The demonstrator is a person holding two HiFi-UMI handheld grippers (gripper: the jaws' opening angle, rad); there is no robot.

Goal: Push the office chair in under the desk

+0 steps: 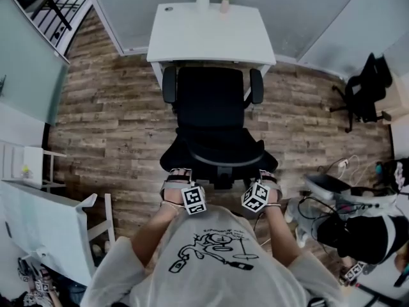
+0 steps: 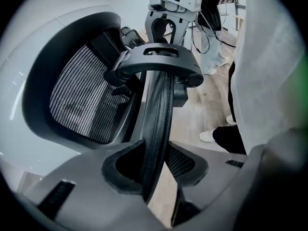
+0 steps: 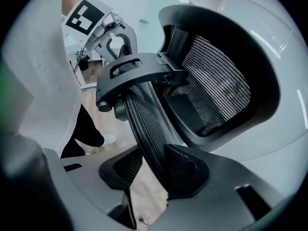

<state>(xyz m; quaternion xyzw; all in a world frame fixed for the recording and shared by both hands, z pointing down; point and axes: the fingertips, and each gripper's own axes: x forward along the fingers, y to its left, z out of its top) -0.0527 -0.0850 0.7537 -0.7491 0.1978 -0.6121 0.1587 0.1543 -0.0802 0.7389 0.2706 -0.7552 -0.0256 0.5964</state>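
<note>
Grip check, left to right. Left gripper (image 1: 177, 174) is clamped on the backrest rim (image 2: 160, 114) near its left end, with the ribbed edge running between the pads. Right gripper (image 1: 268, 174) is clamped on the same rim near its right end. They sit level with each other, so neither hand is nearer the desk (image 1: 211, 40).

Office chair (image 1: 211, 117) lies at 12 o'clock from both grippers. Its seat front is at the desk's front edge and most of the seat is not yet under. The desk is beyond it at 12, long axis 9 to 3, and the chair faces it square.

Judgement: push straight toward 12, evenly on both sides, or the chair may swivel.

The wood-plank floor (image 1: 108, 123) should roll easily. White furniture (image 1: 45, 226) at 8, a second chair (image 1: 364, 88) at 2 and cables (image 1: 332, 194) at 4 are all well apart from the path.
</note>
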